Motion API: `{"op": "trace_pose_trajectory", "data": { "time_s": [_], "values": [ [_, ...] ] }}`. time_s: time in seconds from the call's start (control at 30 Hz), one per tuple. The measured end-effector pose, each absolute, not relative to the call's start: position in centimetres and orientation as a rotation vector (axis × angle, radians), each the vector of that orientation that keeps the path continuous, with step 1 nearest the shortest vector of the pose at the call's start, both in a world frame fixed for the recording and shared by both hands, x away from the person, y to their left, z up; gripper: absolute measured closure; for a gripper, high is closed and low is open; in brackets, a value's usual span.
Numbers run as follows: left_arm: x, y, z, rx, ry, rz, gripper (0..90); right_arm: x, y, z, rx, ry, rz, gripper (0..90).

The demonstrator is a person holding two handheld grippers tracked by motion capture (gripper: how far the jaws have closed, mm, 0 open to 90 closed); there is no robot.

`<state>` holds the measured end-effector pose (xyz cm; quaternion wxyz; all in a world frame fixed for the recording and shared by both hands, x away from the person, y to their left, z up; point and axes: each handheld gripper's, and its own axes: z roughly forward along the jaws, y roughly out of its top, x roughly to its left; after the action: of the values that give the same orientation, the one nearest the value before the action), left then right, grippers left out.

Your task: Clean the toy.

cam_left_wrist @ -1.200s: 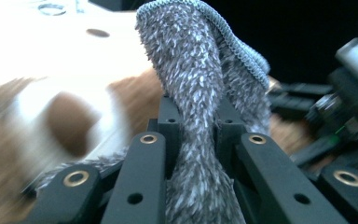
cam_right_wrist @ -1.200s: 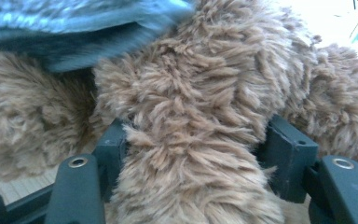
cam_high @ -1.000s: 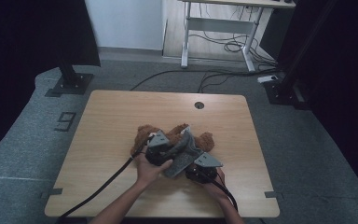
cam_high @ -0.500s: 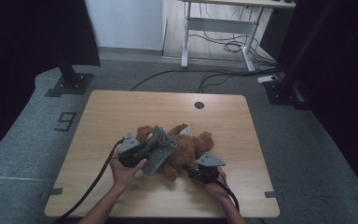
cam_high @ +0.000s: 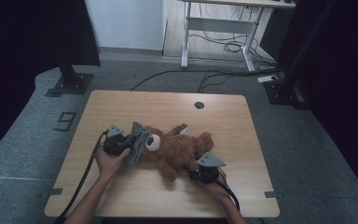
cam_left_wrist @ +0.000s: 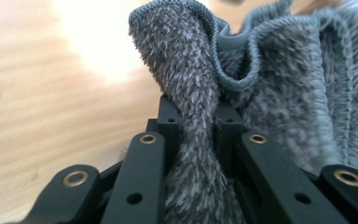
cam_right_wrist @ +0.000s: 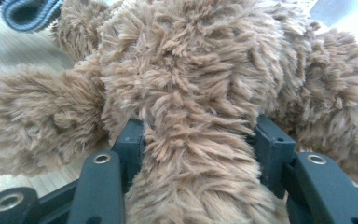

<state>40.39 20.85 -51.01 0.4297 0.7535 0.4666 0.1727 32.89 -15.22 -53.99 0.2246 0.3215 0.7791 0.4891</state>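
Observation:
A brown teddy bear (cam_high: 177, 148) lies on the wooden table (cam_high: 168, 107), head toward the left. A grey fuzzy cloth (cam_high: 137, 142) hangs bunched at the bear's head. My left gripper (cam_high: 121, 144) is shut on a fold of that grey cloth (cam_left_wrist: 196, 121), which is pinched between its black fingers (cam_left_wrist: 168, 122). My right gripper (cam_high: 196, 173) is at the bear's lower body, shut on a furry limb of the teddy bear (cam_right_wrist: 200, 140); its fingers (cam_right_wrist: 131, 140) press against the fur on both sides.
A round cable hole (cam_high: 199, 105) sits near the table's far edge. Black cables trail from both grippers toward the table's front edge. Dark stands (cam_high: 70, 79) and a desk frame (cam_high: 214, 42) are on the floor beyond.
My left gripper has drawn the grey cloth leftward, off the bear's body to its head. The bear now lies more stretched out. My right gripper has held its place on the limb.

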Motion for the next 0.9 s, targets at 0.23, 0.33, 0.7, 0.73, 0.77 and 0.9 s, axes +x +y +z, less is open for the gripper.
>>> {"op": "trace_pose_trajectory", "data": {
  "time_s": [0.23,0.33,0.7,0.73,0.77,0.9],
  "values": [
    [41.9,22.1,-53.4,1.912,1.239,0.25,77.4,32.9,-15.3,-54.0,0.877,2.159,1.351,47.9],
    [41.5,21.9,-52.0,1.868,1.197,0.306,77.7,33.0,-15.5,-54.0,0.888,2.158,1.357,47.9],
    [40.5,17.0,-45.5,1.767,0.967,0.363,77.7,32.9,-15.4,-54.1,0.877,2.157,1.352,47.9],
    [40.6,16.2,-45.4,1.789,0.958,0.368,77.7,32.9,-15.5,-54.1,0.881,2.156,1.353,47.8],
    [40.9,15.1,-45.3,1.831,0.955,0.392,77.6,32.9,-15.5,-54.1,0.883,2.155,1.356,47.8],
    [42.1,14.3,-46.3,1.91,1.031,0.432,77.4,32.9,-15.5,-54.2,0.889,2.151,1.356,47.8]
  ]
}}
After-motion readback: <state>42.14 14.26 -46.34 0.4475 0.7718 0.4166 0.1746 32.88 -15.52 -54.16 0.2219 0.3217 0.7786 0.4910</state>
